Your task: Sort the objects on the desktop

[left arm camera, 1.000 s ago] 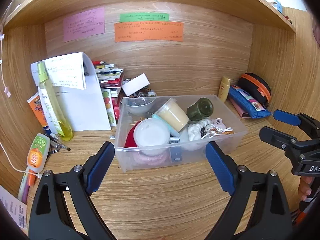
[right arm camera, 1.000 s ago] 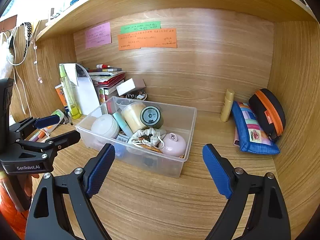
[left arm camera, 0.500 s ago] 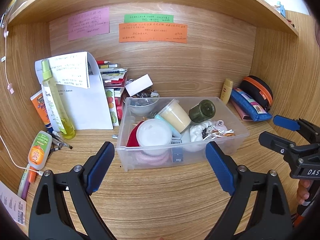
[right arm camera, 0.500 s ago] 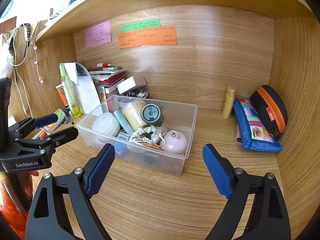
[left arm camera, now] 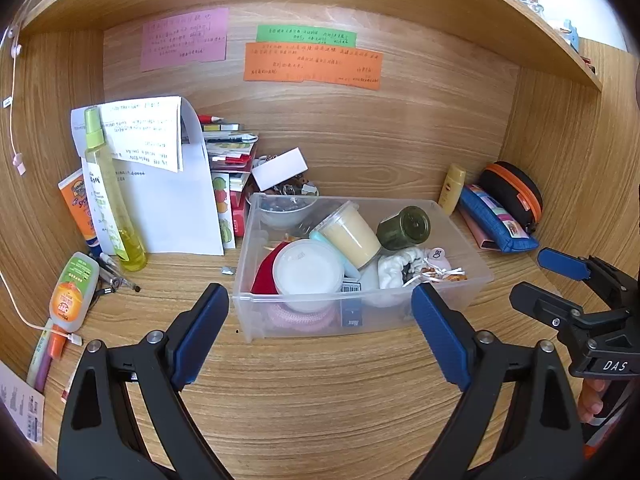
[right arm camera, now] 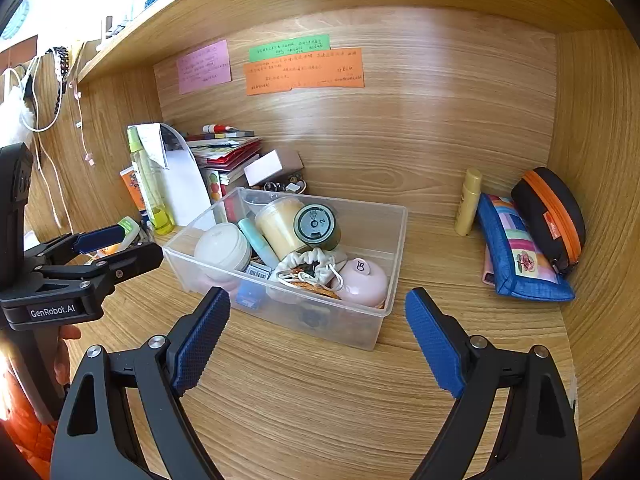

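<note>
Both grippers hang with jaws apart and empty before a clear bin (left arm camera: pixel 362 326) of small things at the middle of the desk.

The left gripper (left arm camera: pixel 320 334) and right gripper (right arm camera: pixel 318 338) touch nothing. In the bin a white tub (left arm camera: pixel 308 270), cream cup (left arm camera: pixel 352 234) and green jar (left arm camera: pixel 404 228) half bury a red cloth and a pink ring seen only dimly through the wall. Notes (left arm camera: pixel 312 62) on the back panel are too small to read. A pouch (right arm camera: pixel 518 254) lies at the right edge.

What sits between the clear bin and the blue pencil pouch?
Only bare wood desk between clear bin and blue pencil pouch, clearest in the right wrist view.
</note>
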`<action>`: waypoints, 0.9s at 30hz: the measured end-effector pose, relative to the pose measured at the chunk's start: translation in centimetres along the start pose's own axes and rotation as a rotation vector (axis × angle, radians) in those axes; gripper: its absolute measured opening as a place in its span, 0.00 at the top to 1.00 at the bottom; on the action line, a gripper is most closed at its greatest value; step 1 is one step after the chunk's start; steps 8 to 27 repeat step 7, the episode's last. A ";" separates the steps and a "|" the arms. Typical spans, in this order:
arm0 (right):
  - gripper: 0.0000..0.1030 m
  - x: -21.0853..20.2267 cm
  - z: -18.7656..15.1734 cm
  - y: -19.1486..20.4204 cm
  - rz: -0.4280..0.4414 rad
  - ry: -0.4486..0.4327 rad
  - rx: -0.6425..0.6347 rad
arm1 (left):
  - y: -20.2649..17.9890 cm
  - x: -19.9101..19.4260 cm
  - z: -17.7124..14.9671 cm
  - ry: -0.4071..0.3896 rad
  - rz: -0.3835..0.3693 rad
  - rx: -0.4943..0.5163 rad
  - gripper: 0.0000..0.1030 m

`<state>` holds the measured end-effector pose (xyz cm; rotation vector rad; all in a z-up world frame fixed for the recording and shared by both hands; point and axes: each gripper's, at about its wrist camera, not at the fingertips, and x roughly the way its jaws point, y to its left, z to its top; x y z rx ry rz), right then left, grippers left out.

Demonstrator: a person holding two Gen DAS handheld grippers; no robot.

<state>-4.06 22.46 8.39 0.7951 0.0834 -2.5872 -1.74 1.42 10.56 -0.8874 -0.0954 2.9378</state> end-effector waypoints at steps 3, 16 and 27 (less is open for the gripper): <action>0.15 0.1 0.0 -0.1 0.002 0.004 0.009 | -0.1 0.1 0.0 0.000 0.000 0.010 0.06; 0.15 0.4 -0.1 -0.1 0.002 0.014 0.020 | -0.1 0.1 -0.2 -0.006 0.012 0.019 0.06; 0.15 0.4 -0.1 -0.1 0.002 0.014 0.020 | -0.1 0.1 -0.2 -0.006 0.012 0.019 0.06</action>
